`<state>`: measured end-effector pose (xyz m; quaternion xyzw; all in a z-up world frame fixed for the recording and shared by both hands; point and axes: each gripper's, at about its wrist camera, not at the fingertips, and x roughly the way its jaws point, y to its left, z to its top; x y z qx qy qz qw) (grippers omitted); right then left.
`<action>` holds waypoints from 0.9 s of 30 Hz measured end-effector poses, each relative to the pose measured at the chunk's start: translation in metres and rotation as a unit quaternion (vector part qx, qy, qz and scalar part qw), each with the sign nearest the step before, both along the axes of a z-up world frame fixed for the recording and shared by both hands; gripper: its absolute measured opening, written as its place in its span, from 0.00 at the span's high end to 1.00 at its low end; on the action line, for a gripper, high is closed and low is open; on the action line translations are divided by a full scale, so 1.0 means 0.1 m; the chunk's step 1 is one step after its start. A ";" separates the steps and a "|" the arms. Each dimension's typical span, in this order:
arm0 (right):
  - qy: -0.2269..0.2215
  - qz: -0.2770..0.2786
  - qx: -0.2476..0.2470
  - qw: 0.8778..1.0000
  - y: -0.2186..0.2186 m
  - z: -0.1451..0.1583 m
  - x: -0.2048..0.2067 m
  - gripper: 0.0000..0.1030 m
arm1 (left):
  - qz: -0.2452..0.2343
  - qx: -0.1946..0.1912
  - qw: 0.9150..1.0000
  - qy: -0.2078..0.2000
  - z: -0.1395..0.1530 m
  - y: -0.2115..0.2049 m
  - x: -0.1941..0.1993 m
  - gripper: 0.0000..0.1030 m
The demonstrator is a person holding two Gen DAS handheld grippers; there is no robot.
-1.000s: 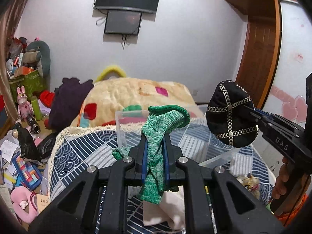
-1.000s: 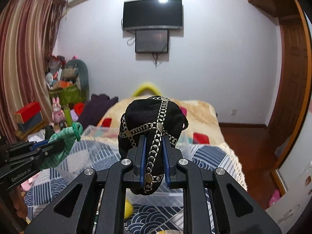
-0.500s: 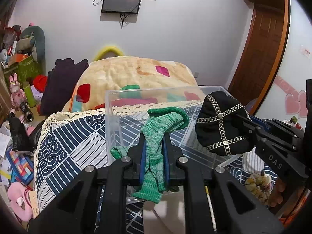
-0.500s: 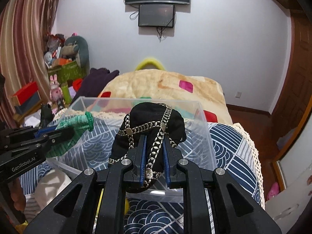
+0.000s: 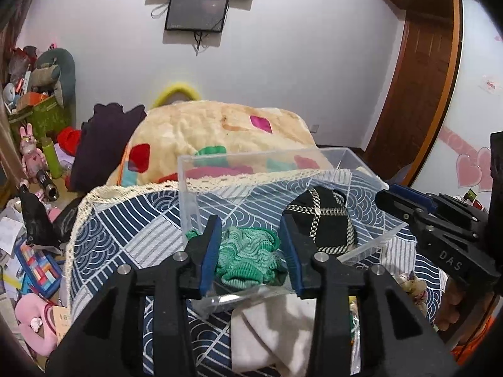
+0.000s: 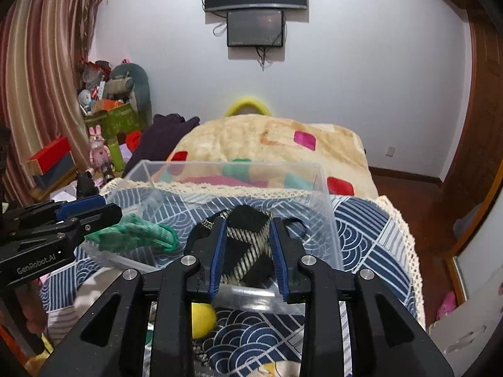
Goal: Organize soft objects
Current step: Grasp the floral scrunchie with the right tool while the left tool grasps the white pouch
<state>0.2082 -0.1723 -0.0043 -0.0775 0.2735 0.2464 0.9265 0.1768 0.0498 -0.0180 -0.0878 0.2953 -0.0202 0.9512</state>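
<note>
2 tools in view, 1 per hand. Left tool (image 5: 248, 248) spread wide over the near-left corner of 1 clear plastic bin (image 5: 251, 160), gripping nothing; directly below its gap, 1 green knit sock (image 5: 248, 256) lying crumpled on the bin floor. Right tool (image 6: 248, 254) likewise spread wide, gripping nothing, poised above 1 black pouch with chain trim (image 6: 248, 245) resting inside the same bin, to the right of the sock. Cannot tell whether either tool touches the item beneath it.

Outside the bin, near its front wall: 1 white cloth (image 5: 273, 330), 1 yellow ball (image 6: 202, 320), and 1 small plush trinket (image 5: 411, 286) on the right.

Underneath, 1 table covered by a navy wave-pattern cloth (image 5: 125, 229) with a cream lace edge. Behind it, 1 bed under a beige blanket with coloured patches (image 5: 220, 128), with 1 dark purple garment (image 5: 103, 138) at its left side. On the white wall, 2 dark screens (image 6: 255, 28), 1 above the other. Striped curtain (image 6: 41, 72) at left, wooden door (image 5: 418, 94) at right, cluttered toys and boxes on the floor at left.
</note>
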 end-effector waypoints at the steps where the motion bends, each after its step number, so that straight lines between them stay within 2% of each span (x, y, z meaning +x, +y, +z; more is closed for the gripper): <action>1: -0.005 0.002 0.002 1.000 -0.02 0.03 -0.04 0.71 | 0.001 0.000 1.000 -0.004 0.03 0.00 -0.04 0.62; 4: -0.030 0.004 -0.001 1.000 -0.06 0.11 -0.18 0.63 | 0.007 0.006 1.000 -0.020 0.12 0.01 -0.17 0.56; 6: -0.041 0.003 0.002 0.999 -0.11 0.15 -0.27 0.51 | 0.012 0.008 0.999 -0.034 0.16 0.01 -0.27 0.45; 12: -0.055 0.000 0.009 0.998 -0.27 0.16 -0.47 0.33 | 0.006 0.011 0.999 -0.047 0.17 -0.07 -0.51 0.34; 19: -0.037 -0.016 -0.002 0.999 -0.43 -0.07 -0.54 0.31 | -0.012 0.008 1.000 -0.016 -0.08 -0.21 -0.58 0.31; 27: 0.040 -0.027 -0.023 0.999 -0.55 -0.58 -0.48 0.31 | -0.016 0.002 0.999 0.035 -0.44 -0.35 -0.51 0.28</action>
